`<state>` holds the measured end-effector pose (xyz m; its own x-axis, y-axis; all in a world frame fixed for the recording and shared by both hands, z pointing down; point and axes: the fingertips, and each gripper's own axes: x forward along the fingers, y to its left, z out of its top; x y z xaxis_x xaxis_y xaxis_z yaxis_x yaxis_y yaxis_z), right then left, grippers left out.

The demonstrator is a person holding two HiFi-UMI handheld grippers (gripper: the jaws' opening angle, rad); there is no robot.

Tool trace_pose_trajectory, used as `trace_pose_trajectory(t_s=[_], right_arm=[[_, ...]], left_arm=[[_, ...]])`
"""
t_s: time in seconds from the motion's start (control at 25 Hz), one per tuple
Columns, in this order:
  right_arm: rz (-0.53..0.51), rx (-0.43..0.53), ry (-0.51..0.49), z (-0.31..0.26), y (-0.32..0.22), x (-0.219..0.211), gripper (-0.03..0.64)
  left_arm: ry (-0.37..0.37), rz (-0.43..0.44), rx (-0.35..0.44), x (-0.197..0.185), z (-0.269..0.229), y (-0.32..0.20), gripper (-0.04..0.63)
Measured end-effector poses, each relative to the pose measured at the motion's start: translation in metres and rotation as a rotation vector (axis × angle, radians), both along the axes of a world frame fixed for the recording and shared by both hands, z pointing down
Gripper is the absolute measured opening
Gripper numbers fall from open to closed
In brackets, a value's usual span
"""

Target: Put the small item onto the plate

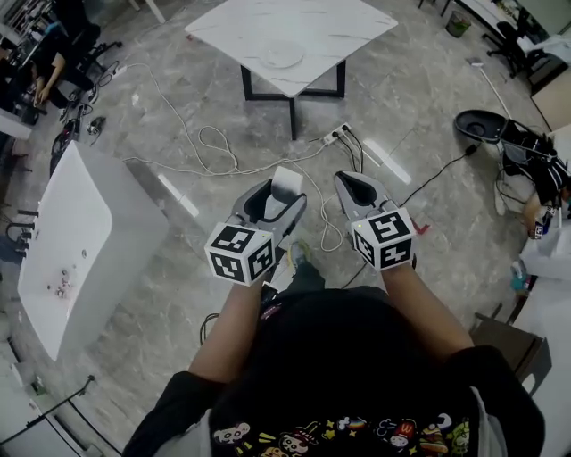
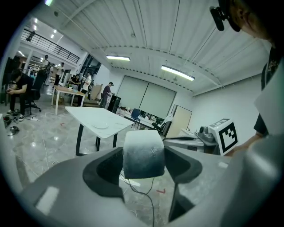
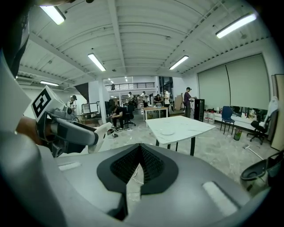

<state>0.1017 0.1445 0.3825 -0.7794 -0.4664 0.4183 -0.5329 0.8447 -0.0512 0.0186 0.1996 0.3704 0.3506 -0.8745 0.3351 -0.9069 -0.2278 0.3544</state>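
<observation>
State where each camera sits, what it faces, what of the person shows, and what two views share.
Head view: on the head, steeply down at floor, forearms, left gripper, right gripper.
Left gripper view: on the left gripper, looking along fingers shut on the small item toward the white table.
Right gripper view: on the right gripper, along closed fingers toward that table.
Both gripper views share the table's plate.

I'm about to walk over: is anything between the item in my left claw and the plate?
Nothing visible blocks the plate on the table. Only loose cables cross the floor between it and the small item.
</observation>
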Motion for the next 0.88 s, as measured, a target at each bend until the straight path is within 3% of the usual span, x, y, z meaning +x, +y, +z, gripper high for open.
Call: trace_pose_trajectory(t_s=[0.32, 0.88], right_arm=[[0.017, 0.016, 0.015, 0.001, -0.027, -0.034, 0.021], [0.004, -0.016, -0.018, 0.007, -0.093, -0.063, 0.021]], left_arm=[[0.001, 0.014, 0.023, -0.033, -0.004, -0.029, 0.295], [-0.049, 0.026, -0.020, -0.059, 0.001, -0.094, 0.295]])
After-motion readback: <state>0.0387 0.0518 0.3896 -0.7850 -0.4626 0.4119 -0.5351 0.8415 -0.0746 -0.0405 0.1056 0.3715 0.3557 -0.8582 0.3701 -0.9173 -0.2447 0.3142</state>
